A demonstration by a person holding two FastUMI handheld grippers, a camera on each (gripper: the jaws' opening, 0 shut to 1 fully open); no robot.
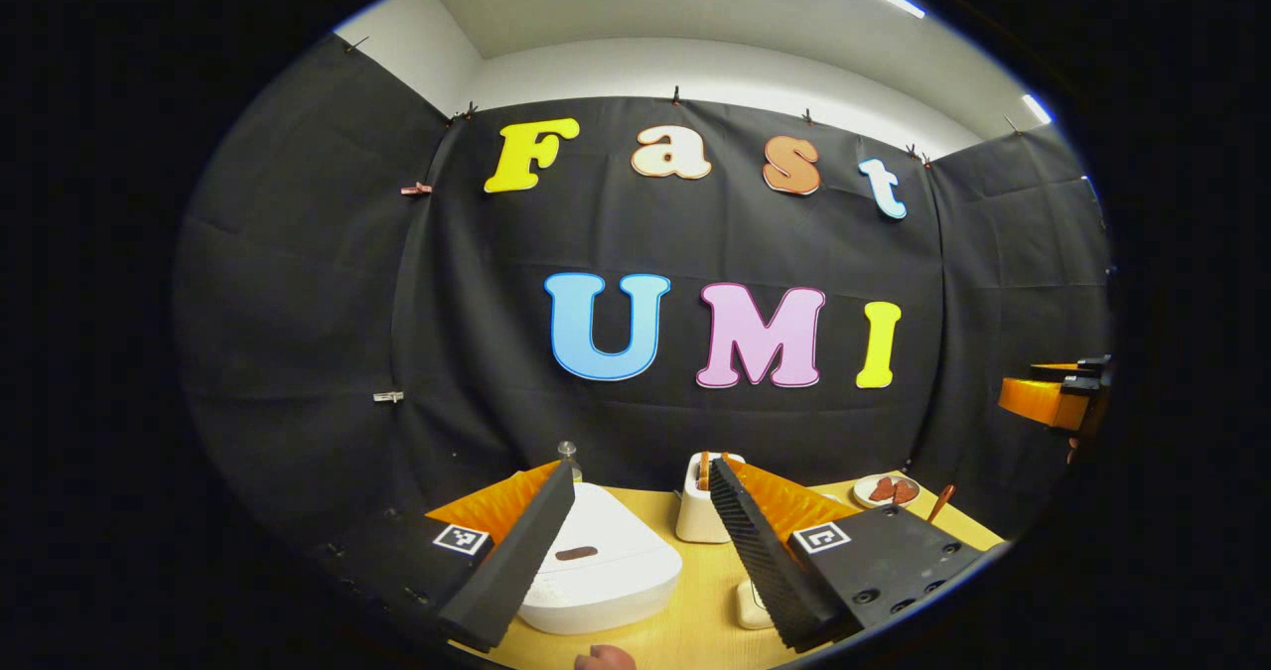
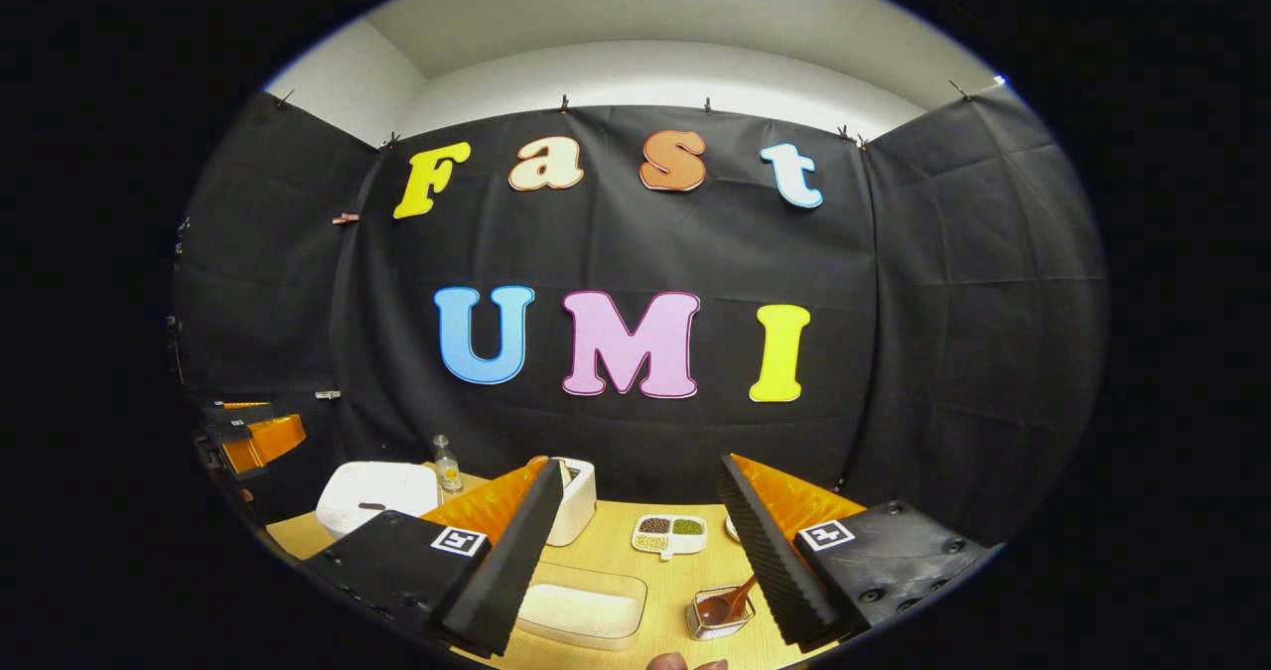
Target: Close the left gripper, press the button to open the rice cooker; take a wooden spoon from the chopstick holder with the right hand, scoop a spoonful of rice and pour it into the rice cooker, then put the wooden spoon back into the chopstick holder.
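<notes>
Rice tray (image 2: pixel 581 605) in right gripper view.

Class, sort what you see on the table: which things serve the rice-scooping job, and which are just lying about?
Belong to the job:
rice cooker, lid down
chopstick holder
clear tray of rice
left gripper and right gripper, both open

Just lying about:
small glass bottle
divided dish of beans
plate of red pieces
small jar with a brown spoon
</notes>
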